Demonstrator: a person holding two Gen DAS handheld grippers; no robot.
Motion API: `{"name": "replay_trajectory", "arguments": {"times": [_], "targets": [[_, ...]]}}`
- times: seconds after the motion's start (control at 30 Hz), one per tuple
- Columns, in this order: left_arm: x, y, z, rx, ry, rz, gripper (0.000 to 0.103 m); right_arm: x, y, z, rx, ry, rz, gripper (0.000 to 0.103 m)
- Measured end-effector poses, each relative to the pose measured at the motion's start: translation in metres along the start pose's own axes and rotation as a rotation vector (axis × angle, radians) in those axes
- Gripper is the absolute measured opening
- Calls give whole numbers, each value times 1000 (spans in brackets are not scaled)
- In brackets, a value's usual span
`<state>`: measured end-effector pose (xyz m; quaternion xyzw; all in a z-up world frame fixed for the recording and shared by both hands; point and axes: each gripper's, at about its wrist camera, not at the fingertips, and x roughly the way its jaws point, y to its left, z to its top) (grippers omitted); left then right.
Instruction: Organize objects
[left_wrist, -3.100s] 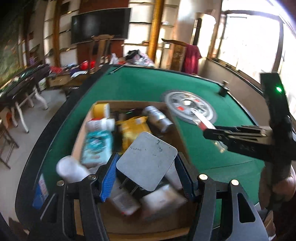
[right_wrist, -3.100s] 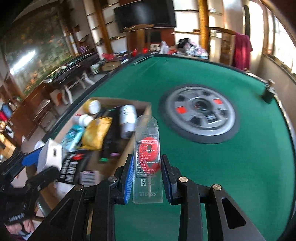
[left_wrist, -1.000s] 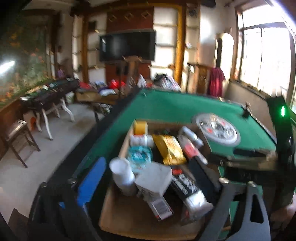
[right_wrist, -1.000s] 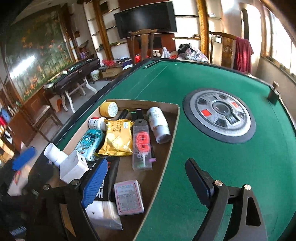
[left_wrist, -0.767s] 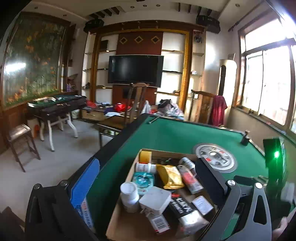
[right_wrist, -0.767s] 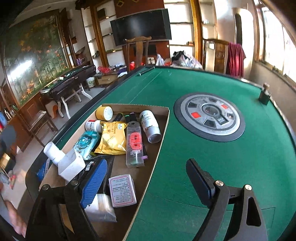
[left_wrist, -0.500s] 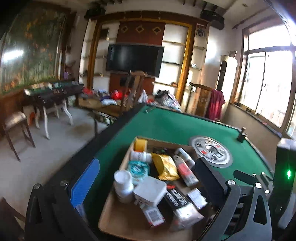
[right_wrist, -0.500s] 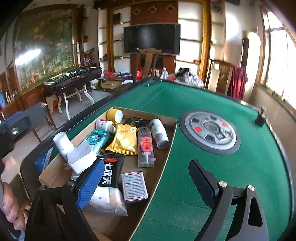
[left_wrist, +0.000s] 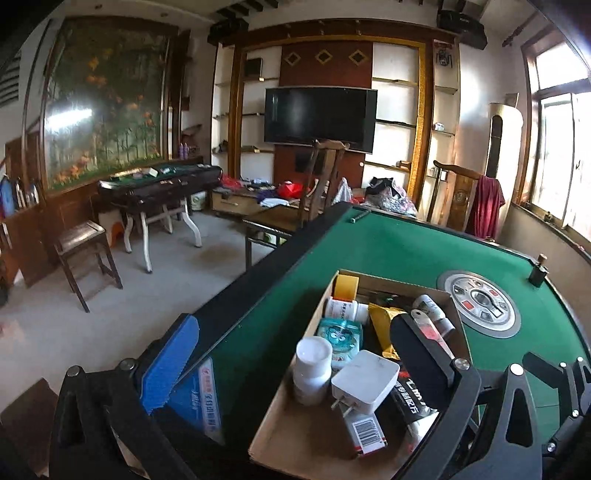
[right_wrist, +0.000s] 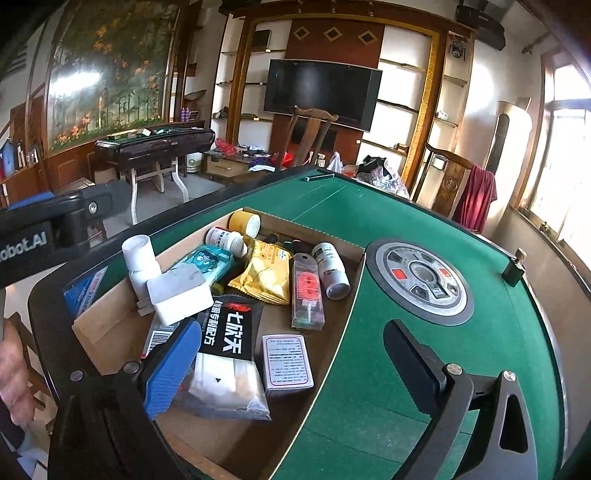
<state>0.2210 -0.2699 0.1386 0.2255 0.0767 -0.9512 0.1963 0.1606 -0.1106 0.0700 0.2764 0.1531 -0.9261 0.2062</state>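
Cardboard formed the shallow box (right_wrist: 354, 254) that lay on the green felt surface (right_wrist: 369, 214), just beside the round metal hub (right_wrist: 424, 280), and nearly all the loose things had been gathered inside it, which suggested the sorting was close to done. A white bottle (right_wrist: 138, 258) and a white adapter (right_wrist: 179, 295) sat at the box's left side, touching each other; a teal pack (right_wrist: 207, 262), a yellow snack bag (right_wrist: 267, 271), a clear blister pack with a red item (right_wrist: 306, 291) and a grey-capped bottle (right_wrist: 330, 269) lay side by side across the middle, while a black sachet (right_wrist: 229, 332) and a small printed box (right_wrist: 286, 360) lay nearer the camera. The right gripper (right_wrist: 291, 365) hung above the box's near end with its jaws spread wide, holding and touching nothing. The left gripper (left_wrist: 295, 365) likewise hung over the box edge, jaws wide apart and empty, apparently because each had nothing left to carry.
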Motion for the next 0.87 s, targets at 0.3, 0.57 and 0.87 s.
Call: {"name": "replay_trajectory", "arguments": {"times": [0.3, 0.57, 0.87], "targets": [[10, -1, -3, -9, 50, 6, 103, 2, 4, -1, -10, 9, 11, 102], [13, 8, -7, -52, 84, 96, 103, 3, 10, -2, -30, 19, 21, 102], [14, 11, -9, -46, 106, 130, 103, 6, 18, -3, -50, 38, 32, 103]]}}
